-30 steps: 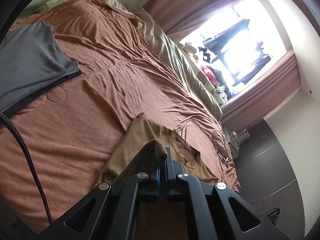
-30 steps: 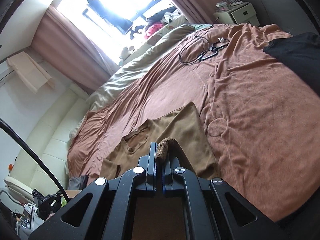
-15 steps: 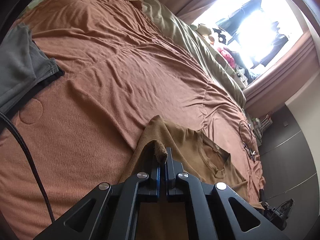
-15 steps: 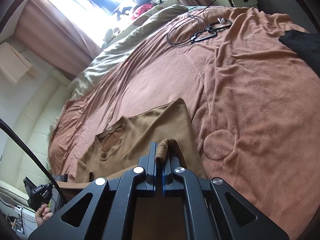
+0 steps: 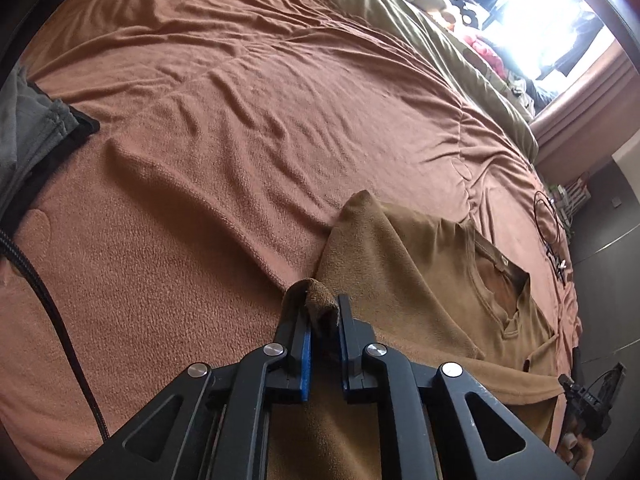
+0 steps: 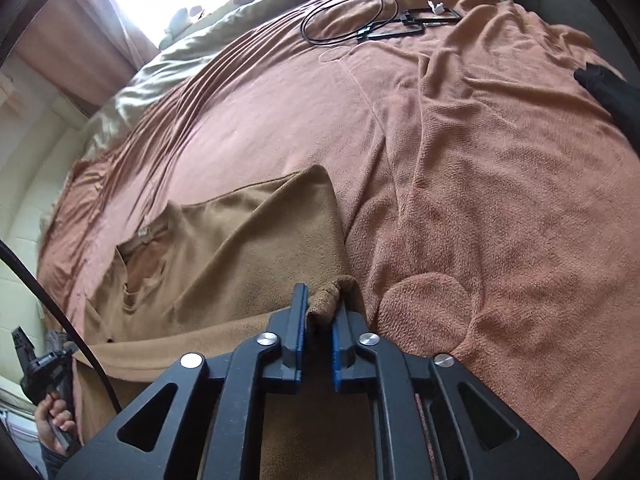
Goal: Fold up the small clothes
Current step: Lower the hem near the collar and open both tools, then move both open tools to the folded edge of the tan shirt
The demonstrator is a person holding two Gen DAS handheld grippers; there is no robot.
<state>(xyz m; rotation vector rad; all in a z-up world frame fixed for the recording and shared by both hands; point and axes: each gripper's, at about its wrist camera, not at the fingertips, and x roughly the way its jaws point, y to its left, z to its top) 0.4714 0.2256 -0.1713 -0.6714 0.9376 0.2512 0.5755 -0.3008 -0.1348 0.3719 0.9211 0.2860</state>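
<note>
One tan shirt [image 5: 420, 280] lies on one rust-brown blanket [image 5: 240, 128], the landmark for what follows. Two grippers are in view: the left gripper [image 5: 322, 320] and the right gripper [image 6: 320, 312], each with two black fingers and two blue pads, each at the near edge of the blanket with a bunch of the shirt's cloth between its opening jaws. One olive quilt [image 5: 420, 28] runs along the blanket's far side, by the window. One grey garment [image 5: 24, 136] rests at the blanket's left edge in the left wrist view, over one black piece. One coiled black cable [image 6: 352, 16] lies on the blanket's far corner. One black garment [image 6: 612, 92] sits at its right edge in the right wrist view.
</note>
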